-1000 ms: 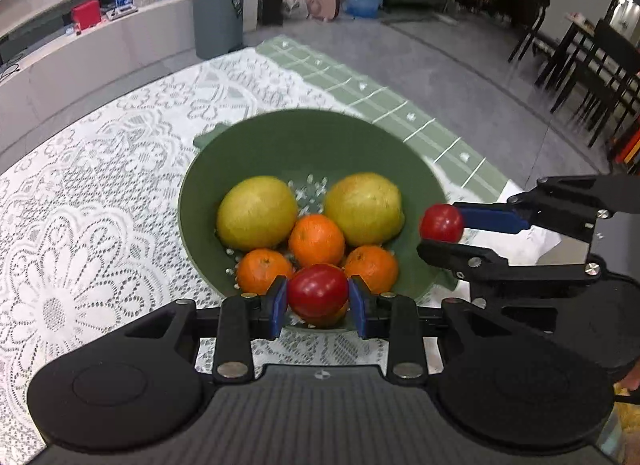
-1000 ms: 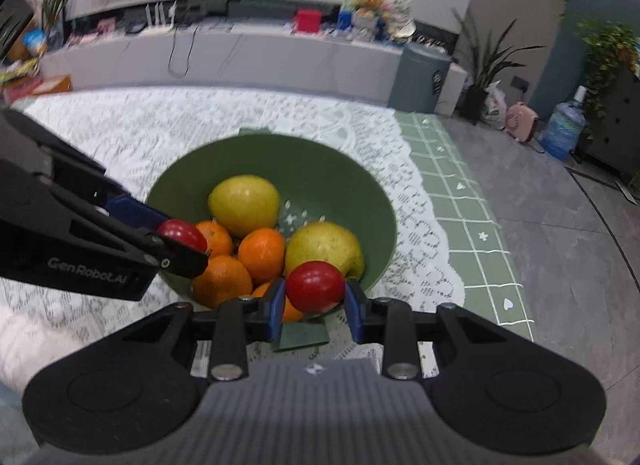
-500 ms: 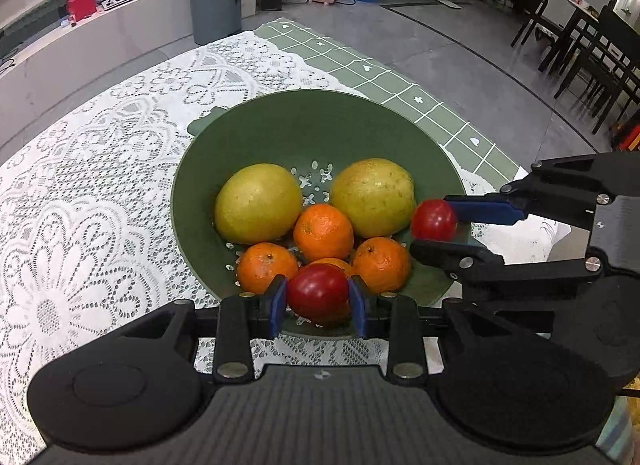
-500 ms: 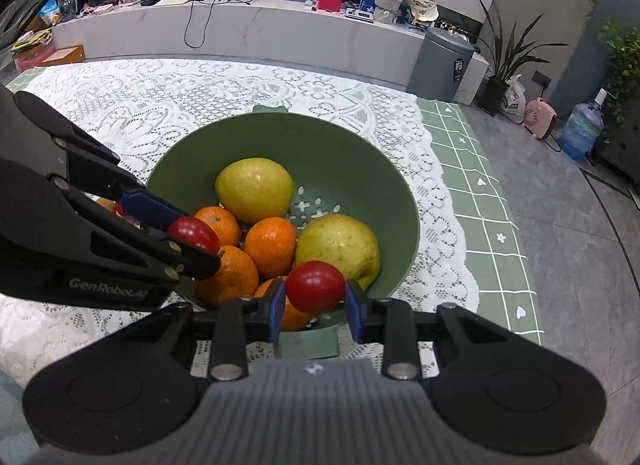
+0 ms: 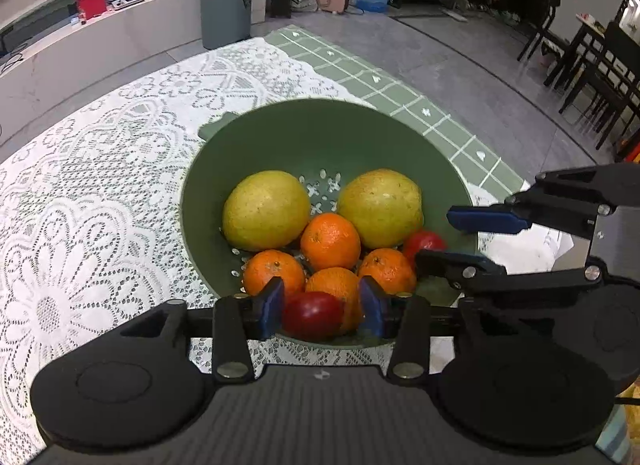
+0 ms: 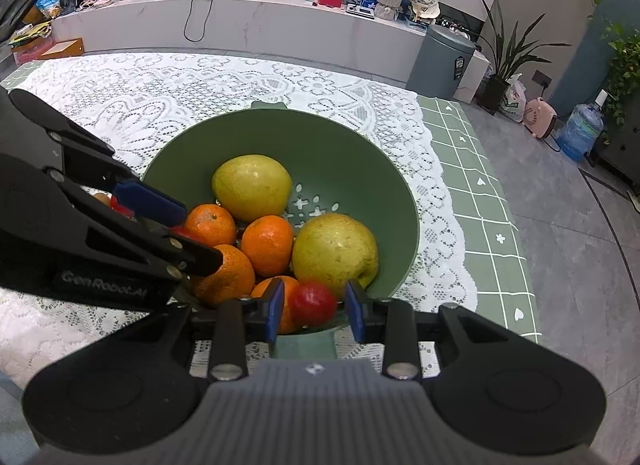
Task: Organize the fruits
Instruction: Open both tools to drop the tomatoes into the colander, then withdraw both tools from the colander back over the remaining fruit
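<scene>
Two red fruits, small and glossy, are the things being dropped right now, one per gripper, and both sit just inside the near rim of the green colander (image 5: 248, 145).

The left gripper (image 5: 322, 307) has its blue pads spread apart, with its red fruit (image 5: 312, 315) loose between them and clear of the right pad; whether it rests on the orange behind it cannot be told. The right gripper (image 6: 314, 305) is likewise parted, and its red fruit (image 6: 313, 302) lies at the colander's near edge, beside the nearer pear, apparently freed.

To finish this step well, I would lift each gripper straight up and back from the colander, fingers held wide, so no pad clips a fruit or nudges the pile. The fruits are round and heaped on a slope, so a knock could roll one over the rim. The two grippers are close together over the colander; drawing them off one at a time would avoid a clash.

Counted inside the colander, from the left wrist view: two yellow-green pears (image 5: 266, 209) at the back, four oranges (image 5: 330, 235) clustered in front of them, and two red fruits nearest the rim. Eight fruits in all, one colander, standing on a white lace tablecloth (image 5: 80, 185).
</scene>
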Demonstrator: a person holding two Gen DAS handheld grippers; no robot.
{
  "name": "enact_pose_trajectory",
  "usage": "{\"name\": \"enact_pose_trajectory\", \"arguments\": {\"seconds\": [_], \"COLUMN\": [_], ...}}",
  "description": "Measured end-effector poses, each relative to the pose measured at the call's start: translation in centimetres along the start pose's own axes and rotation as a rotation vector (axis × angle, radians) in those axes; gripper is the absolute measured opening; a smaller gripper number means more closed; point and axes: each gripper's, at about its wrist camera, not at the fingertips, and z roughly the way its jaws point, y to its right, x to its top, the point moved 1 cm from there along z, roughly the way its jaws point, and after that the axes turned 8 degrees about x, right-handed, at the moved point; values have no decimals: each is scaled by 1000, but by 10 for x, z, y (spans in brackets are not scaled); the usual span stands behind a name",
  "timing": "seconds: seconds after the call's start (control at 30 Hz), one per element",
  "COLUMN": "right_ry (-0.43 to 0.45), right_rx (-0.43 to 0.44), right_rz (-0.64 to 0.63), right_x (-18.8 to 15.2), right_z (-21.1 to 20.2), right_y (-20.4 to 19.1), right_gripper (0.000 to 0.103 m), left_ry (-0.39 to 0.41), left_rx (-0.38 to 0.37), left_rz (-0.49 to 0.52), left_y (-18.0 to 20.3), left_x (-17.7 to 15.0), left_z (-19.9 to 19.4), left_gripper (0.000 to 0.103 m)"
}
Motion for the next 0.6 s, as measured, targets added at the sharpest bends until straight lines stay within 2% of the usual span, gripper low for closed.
{"name": "enact_pose_trajectory", "arguments": {"seconds": [0.1, 0.27, 0.4, 0.6], "right_ry": [21, 75, 156, 259], "right_rx": [-4, -25, -57, -70], "right_rz": [13, 27, 57, 129], "right_x": [1, 2, 2, -6], "right_z": [-5, -17, -32, -42], "right_y": [1, -1, -6, -20], "right_gripper": [44, 45, 56, 62], "left_ry": [28, 96, 165, 247], "left_rx": [2, 6, 15, 33], "left_rz": [-27, -61, -96, -179], "left_y": [-5, -10, -18, -38], "left_x": [0, 2, 0, -11], "left_z": [-7, -24, -42, -62], "left_gripper": [60, 61, 65, 66]}}
